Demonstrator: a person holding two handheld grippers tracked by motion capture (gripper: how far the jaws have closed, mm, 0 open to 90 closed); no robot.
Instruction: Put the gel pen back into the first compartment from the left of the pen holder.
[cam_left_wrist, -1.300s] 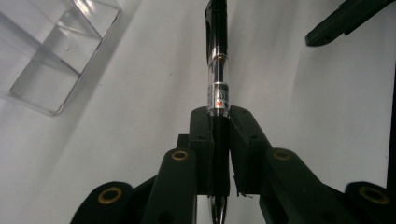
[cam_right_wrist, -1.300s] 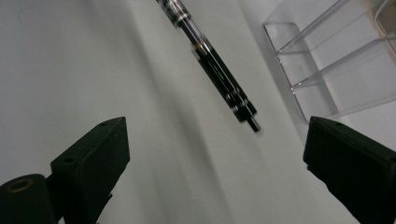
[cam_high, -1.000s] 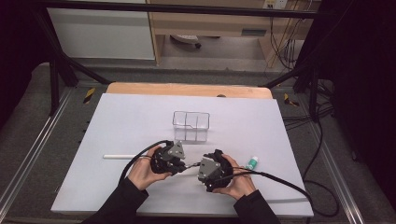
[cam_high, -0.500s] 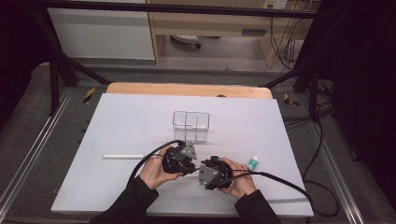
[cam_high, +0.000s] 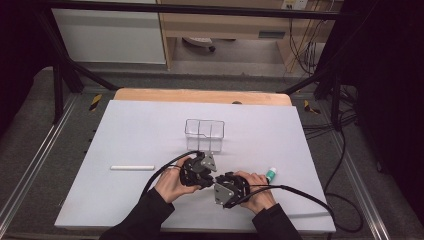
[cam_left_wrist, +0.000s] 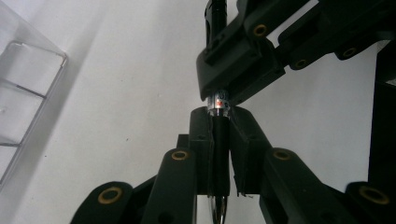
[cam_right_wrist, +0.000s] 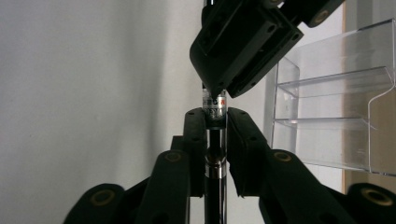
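Observation:
A slim black pen with a silver band and a printed label runs between my two grippers near the front of the white table. In the left gripper view my left gripper is shut on the pen's black barrel, and the right gripper's jaws clamp it from above. In the right gripper view my right gripper has just been closing with the pen between its jaws, and its pads now press on it. In the high view the left gripper and right gripper meet tip to tip.
A clear plastic organiser stands just behind the grippers, and its dividers show close by in the right gripper view. A white stick lies to the left. A small teal-capped item lies right of the right hand. Cables trail off the front right.
My left hand has moved right, bringing its gripper up against the right gripper. The right hand has stayed where it was.

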